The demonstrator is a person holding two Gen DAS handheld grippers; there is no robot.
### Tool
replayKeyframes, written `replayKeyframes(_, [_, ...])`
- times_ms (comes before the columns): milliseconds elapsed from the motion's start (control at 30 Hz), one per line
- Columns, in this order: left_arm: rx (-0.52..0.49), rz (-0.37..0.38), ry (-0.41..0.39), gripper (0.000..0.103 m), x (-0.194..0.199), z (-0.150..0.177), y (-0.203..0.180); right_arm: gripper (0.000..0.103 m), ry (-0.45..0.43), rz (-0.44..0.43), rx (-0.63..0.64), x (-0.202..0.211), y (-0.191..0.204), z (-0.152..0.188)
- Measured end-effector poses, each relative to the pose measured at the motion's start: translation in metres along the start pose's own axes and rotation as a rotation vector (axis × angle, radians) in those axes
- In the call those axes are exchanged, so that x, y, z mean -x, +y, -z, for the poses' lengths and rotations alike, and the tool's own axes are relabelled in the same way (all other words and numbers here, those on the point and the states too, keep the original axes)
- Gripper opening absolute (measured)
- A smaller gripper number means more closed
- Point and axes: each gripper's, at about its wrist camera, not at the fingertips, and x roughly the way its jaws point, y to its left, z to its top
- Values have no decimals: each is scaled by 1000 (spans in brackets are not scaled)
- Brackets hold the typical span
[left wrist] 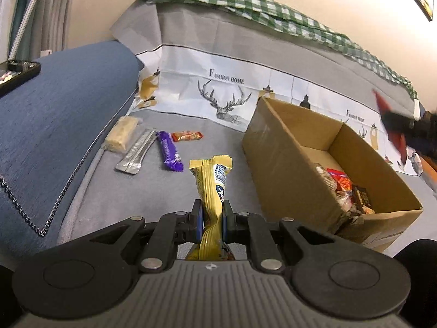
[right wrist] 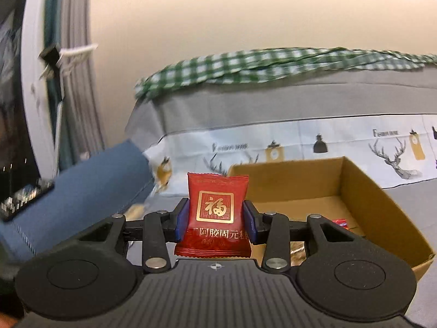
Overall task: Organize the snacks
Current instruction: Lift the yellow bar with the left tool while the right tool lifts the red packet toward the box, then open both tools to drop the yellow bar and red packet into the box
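left tool (left wrist: 212, 220) clamped, right tool (right wrist: 215, 220) clamped

The printed sheet (left wrist: 226, 87) hung beyond the left tool (left wrist: 212, 220) reads "FASHION HOME" above a drawn stag, and the same words recur further right, behind the cardboard box (left wrist: 286, 147). The red packet (right wrist: 217, 213) clamped in the right tool (right wrist: 215, 220) carries a gold-framed "福", with a line below it reading in part "阿胶固元". Lettering on the yellow wrapper (left wrist: 211, 188) held in the left tool is too twisted to read.
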Motion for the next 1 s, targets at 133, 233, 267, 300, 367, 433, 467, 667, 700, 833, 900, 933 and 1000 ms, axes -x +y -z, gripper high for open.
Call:
replayKeyframes(133, [-15,23,-9,14,5,0,-12,43,-71,15,-3,0,-30,-20])
replayKeyframes(233, [-36,30,-16,14,6,-1,-24,43,-101,67,19,-8,-56,-24])
replayKeyframes(267, [-38,33,-20,14,6,-3,-27,43,-106,90,10,-11,-65,-23])
replayKeyframes(300, [-39,38,-27,14,7,-5,-31,43,-114,103,-2,-12,-73,-20])
replayKeyframes(367, [-38,44,-39,14,9,-10,-39,43,-115,131,-44,-15,-87,-10])
replayKeyframes(433, [-27,54,-50,14,9,-18,-47,43,-114,129,-80,-16,-95,-8])
replayKeyframes(467, [-20,57,-56,14,9,-23,-51,43,-122,127,-77,-17,-96,-7])
replayKeyframes(667, [-30,105,-103,14,9,-61,-91,43,-87,102,-85,-35,-100,-3])
replayKeyframes(700, [-35,118,-113,14,9,-67,-98,43,-84,100,-87,-36,-100,-3])
replayKeyframes(833, [-50,160,-141,14,3,-88,-125,43,-86,95,-96,-38,-102,-2])
replayKeyframes(900, [-57,175,-147,14,-1,-94,-136,43,-90,97,-106,-39,-104,-2])
replayKeyframes(933, [-63,180,-148,14,-5,-97,-142,43,-91,100,-110,-37,-105,-1])
replayKeyframes(1000, [-69,187,-143,14,-13,-99,-151,43,-98,107,-118,-37,-106,-1])
